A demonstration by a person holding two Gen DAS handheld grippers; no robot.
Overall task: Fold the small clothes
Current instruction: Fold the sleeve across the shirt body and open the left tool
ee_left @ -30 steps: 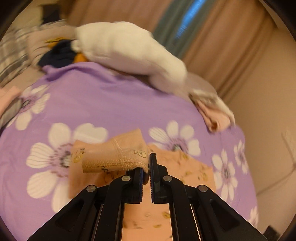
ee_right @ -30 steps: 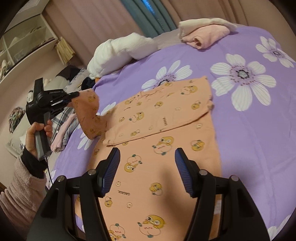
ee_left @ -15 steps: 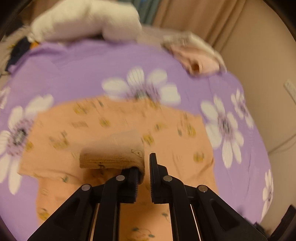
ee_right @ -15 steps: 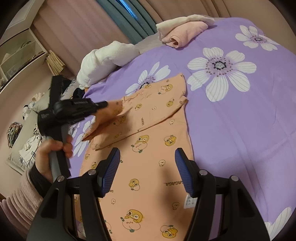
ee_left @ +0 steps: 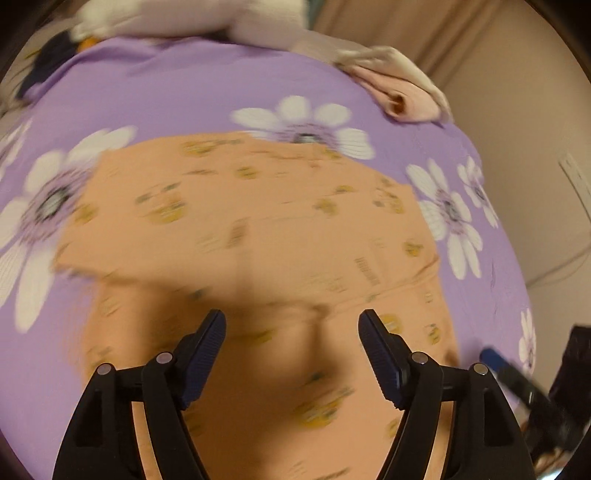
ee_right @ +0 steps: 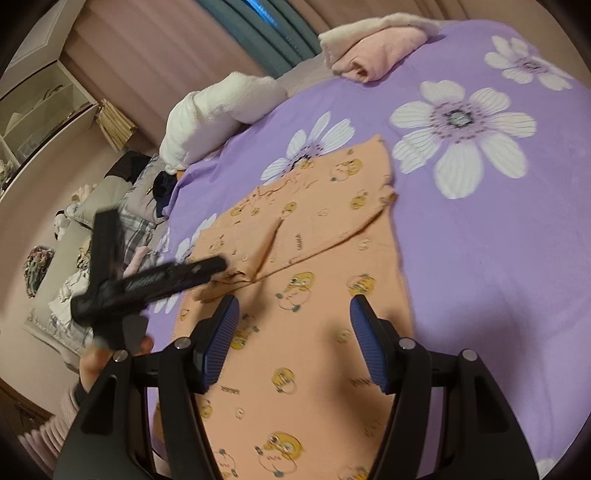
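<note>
Fabric first: the orange duck-print garment (ee_right: 303, 295) lies flat on my purple flowered bedspread (ee_right: 498, 258), its long axis running from me toward the far curtains (ee_right: 258, 26), one sleeve (ee_right: 258, 236) folded across the body. Folded pink and white clothes (ee_right: 369, 48) sit at the far edge, a white pillow (ee_right: 218, 114) far left. My left gripper (ee_left: 291, 328) has just been opening and now gapes above the cloth, nothing between its pads. My right gripper (ee_right: 293, 314) hovers near, half-spread, empty.
</note>
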